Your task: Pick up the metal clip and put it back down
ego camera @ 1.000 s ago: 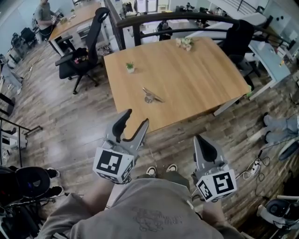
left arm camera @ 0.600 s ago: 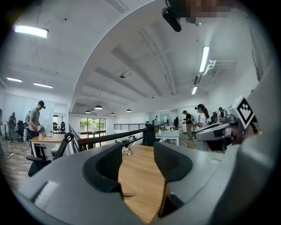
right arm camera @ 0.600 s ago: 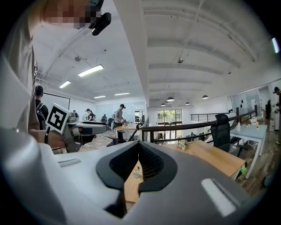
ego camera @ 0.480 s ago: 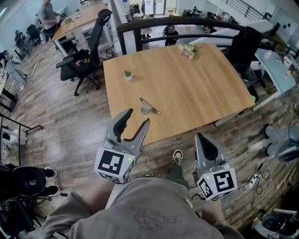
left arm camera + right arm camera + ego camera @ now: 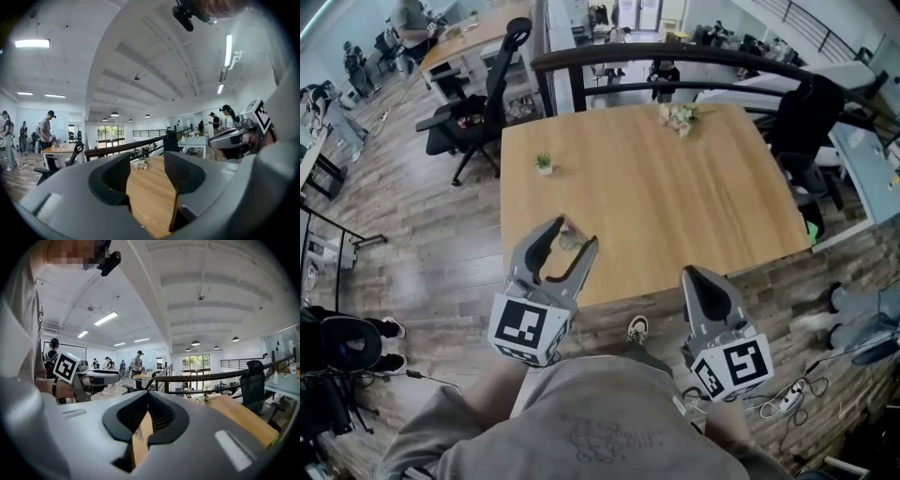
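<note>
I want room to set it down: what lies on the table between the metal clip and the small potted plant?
Nothing: in the head view the table is bare wood from the metal clip to the potted plant.

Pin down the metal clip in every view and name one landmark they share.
Head view: metal clip on the table, near its front left edge.
Left gripper view: not visible.
Right gripper view: a thin shiny sliver low between the jaws, probably it.
Shared landmark: flowers at the table's far edge.
</note>
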The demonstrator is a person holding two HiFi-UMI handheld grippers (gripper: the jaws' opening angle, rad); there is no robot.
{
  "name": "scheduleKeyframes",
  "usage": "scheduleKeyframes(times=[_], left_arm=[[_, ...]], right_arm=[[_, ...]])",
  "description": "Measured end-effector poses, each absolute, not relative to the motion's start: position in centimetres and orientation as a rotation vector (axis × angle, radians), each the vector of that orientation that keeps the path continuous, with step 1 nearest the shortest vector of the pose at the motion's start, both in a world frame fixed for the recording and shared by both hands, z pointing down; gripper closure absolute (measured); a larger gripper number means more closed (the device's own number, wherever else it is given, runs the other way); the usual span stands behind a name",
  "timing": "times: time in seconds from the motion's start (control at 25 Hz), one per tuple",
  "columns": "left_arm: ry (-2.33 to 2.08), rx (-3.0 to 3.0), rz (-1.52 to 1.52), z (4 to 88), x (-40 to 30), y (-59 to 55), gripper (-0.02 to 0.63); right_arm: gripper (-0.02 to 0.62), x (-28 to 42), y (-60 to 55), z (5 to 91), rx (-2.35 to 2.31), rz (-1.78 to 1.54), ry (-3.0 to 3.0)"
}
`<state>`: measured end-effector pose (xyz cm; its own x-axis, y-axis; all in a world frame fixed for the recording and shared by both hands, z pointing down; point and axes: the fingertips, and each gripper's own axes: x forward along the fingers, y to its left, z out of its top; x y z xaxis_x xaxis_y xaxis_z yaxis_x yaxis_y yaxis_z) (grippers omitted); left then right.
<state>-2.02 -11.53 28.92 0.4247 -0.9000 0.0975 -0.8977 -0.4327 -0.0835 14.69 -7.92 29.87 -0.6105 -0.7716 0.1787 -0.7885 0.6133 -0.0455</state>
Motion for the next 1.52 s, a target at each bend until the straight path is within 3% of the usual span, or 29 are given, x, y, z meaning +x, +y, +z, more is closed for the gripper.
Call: scheduleKeyframes(times=[0.64,1.2,1.52], left_arm=[[1.948,-2.462,-0.280,29.7,3.5,-19.9,0.380],[2.127,-2.406,-0.358,32.1,-2.6,-19.7,0.380],[2.295,-2.629,-0.130,37.6,-7.9,-21.3,0.380]], right_arm=[[0.584,20.1,-20.5,31.2,0.976,0.176,-2.804],[0.584,14.2,-23.1,32.6,0.835,0.222,-2.842],[0.584,10.6,-23.3,35.4,0.793,0.344,-2.798]])
